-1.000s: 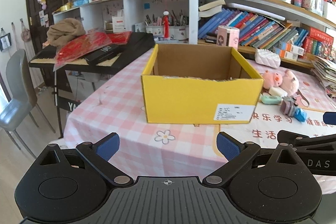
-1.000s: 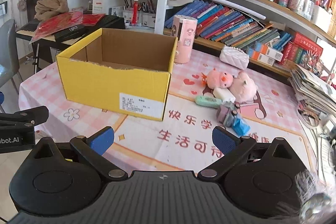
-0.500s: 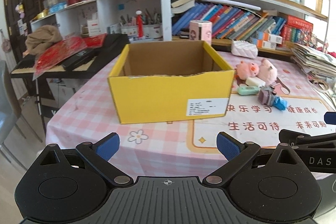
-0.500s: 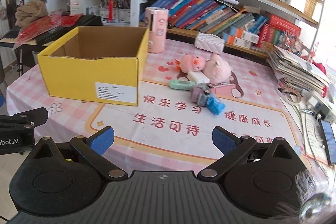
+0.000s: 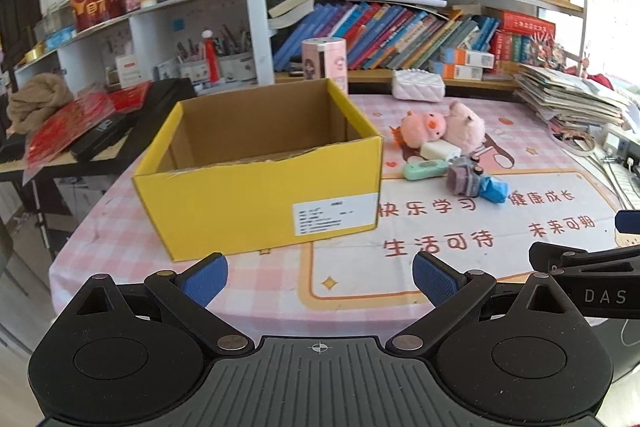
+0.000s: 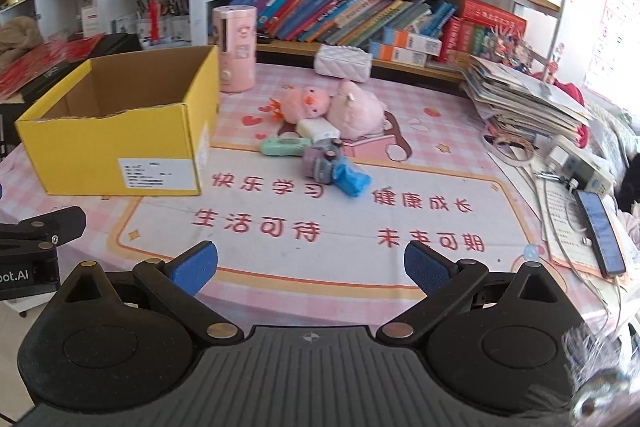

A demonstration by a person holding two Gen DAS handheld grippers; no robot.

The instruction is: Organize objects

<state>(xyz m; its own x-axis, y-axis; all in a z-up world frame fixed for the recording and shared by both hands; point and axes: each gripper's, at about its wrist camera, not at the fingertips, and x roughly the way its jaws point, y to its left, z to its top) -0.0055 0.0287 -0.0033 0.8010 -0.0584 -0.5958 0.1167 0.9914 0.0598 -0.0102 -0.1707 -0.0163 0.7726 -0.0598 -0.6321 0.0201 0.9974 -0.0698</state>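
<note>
At centre left of the left wrist view, yellow corrugated cardboard box (image 5: 260, 195) with white printed label, small toys (image 6: 320, 143) clustered at frame centre on mat reading 快乐学习, left gripper (image 5: 320, 277) and right gripper (image 6: 311, 271) both spread wide, empty, blue ribbed pads (image 6: 192, 269).

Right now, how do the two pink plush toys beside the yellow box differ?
The pink pig plush shows its face and orange snout to the camera; the paler plush lies turned away, face hidden. The pig plush sits nearer the yellow box; the paler plush lies on its far side and looks bulkier. They touch each other, and both rest loose on the table mat, outside the box.
</note>
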